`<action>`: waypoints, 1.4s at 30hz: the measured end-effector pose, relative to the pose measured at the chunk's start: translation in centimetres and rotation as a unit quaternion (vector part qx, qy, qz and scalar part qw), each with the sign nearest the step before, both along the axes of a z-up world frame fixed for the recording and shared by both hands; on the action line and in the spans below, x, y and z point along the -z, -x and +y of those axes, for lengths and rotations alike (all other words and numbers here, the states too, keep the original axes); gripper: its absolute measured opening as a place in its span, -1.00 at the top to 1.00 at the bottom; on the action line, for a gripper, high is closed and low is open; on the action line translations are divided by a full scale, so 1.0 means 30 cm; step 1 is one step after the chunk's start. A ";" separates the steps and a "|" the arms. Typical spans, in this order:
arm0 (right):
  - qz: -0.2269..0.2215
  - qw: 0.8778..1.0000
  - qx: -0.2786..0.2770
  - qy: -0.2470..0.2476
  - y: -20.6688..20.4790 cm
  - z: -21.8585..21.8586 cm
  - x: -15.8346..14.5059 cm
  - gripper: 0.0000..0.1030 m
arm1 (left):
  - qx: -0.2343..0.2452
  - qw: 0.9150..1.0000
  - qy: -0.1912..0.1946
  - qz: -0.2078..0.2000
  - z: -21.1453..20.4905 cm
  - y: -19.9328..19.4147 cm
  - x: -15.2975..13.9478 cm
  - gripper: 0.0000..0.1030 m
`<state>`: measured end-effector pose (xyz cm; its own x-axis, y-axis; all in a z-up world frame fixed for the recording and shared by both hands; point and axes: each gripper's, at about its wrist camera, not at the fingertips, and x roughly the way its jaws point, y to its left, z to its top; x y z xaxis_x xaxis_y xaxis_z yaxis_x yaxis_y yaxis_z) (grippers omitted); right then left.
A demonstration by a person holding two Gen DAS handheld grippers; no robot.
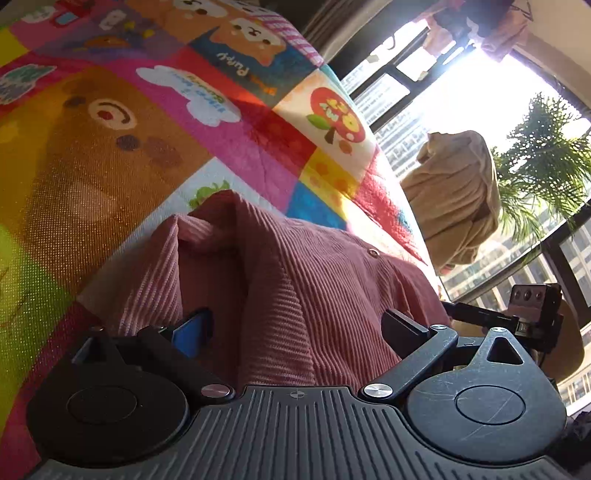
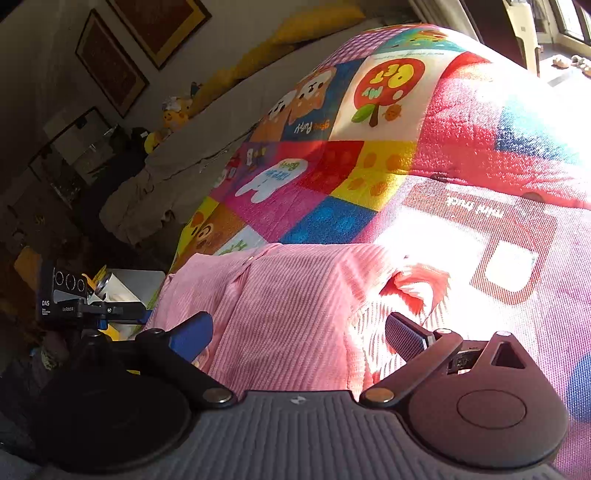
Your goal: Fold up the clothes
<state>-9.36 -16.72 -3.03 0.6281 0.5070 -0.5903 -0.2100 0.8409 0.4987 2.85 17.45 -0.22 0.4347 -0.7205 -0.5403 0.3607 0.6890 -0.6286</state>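
Note:
A pink corduroy shirt [image 1: 295, 280] with buttons lies bunched on a bright patchwork blanket [image 1: 110, 147]. My left gripper [image 1: 295, 328] is open, with the shirt's cloth lying between its spread fingers. In the right wrist view the same shirt [image 2: 288, 302] lies on the blanket [image 2: 369, 177], half in strong sunlight. My right gripper [image 2: 299, 332] is open too, its fingers spread on either side of the shirt's near edge. Each gripper shows at the edge of the other's view: the right one [image 1: 532, 306] and the left one [image 2: 74, 302].
A beige garment [image 1: 458, 199] hangs by the large window [image 1: 461, 92], with a palm plant [image 1: 546, 166] behind. In the right wrist view a grey sheet [image 2: 229, 110], yellow pillows [image 2: 295, 33], a plush toy [image 2: 173, 114] and framed pictures [image 2: 110, 66] lie beyond the blanket.

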 end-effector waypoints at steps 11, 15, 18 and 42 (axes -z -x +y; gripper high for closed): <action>-0.084 0.991 -0.079 0.061 0.134 0.160 -0.111 -0.94 | 0.028 0.991 0.073 -0.109 0.035 0.130 -0.205 -0.95; -0.049 0.983 -0.057 0.170 0.178 0.141 -0.049 -0.94 | -0.019 0.989 0.008 -0.148 0.085 0.185 -0.254 -0.95; -0.075 0.984 -0.030 0.160 0.199 0.096 -0.104 -0.96 | -0.026 0.988 -0.004 -0.150 0.072 0.183 -0.265 -0.95; -0.154 0.958 -0.092 0.225 -0.031 0.350 -0.174 -1.00 | -0.001 0.996 0.034 -0.083 -0.024 0.114 -0.113 -0.96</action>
<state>-8.43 -6.23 2.19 0.7325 0.3630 -0.5760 -0.4535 0.8911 -0.0151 -0.57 16.73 3.16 0.5158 -0.7514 -0.4115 0.4613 0.6484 -0.6056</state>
